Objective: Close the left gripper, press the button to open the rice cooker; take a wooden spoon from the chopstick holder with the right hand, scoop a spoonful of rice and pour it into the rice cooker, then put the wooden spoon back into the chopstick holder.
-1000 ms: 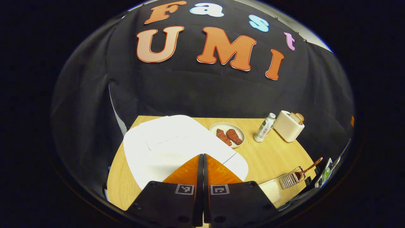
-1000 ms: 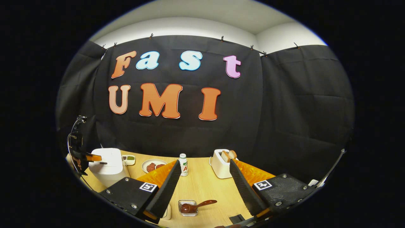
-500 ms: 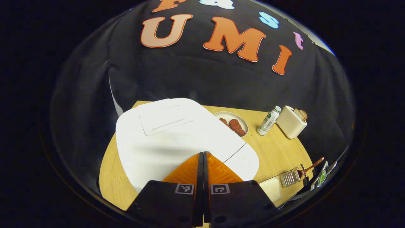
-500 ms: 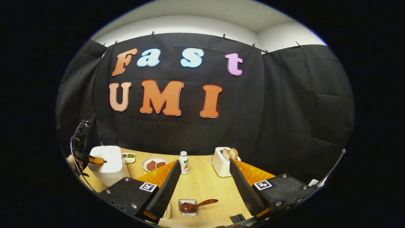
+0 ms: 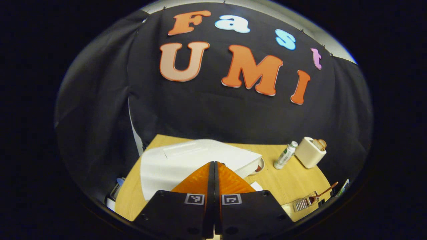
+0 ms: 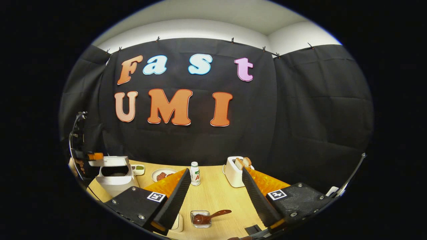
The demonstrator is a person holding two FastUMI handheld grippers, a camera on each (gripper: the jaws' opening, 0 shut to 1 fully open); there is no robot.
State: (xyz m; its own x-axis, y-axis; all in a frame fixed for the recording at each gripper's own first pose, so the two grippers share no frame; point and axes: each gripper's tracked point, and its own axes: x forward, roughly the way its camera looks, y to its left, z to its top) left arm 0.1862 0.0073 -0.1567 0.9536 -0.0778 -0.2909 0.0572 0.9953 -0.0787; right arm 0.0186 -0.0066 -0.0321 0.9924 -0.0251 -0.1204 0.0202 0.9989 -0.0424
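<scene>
White boxy rice cooker (image 6: 115, 176) (lid (image 5: 200, 156) raised) — wooden spoon (image 6: 210, 216) nearby.

A light wooden table (image 6: 213, 196) stood against the booth's black cloth wall. Near its left edge sat a white rice cooker (image 6: 115, 180) with its lid raised. Just beyond the cooker, toward the back edge, lay a small white dish (image 6: 137, 169), and beside that a round plate (image 6: 159, 174) of reddish-brown food. A small white bottle (image 6: 195, 173) stood upright near the middle of the back edge. To its right stood a white toaster (image 6: 234, 172) with bread slices in its slots. Close to the front edge sat a small chopstick holder (image 6: 201, 220) with a wooden spoon (image 6: 210, 216) resting in it, handle angled toward the right edge.
</scene>
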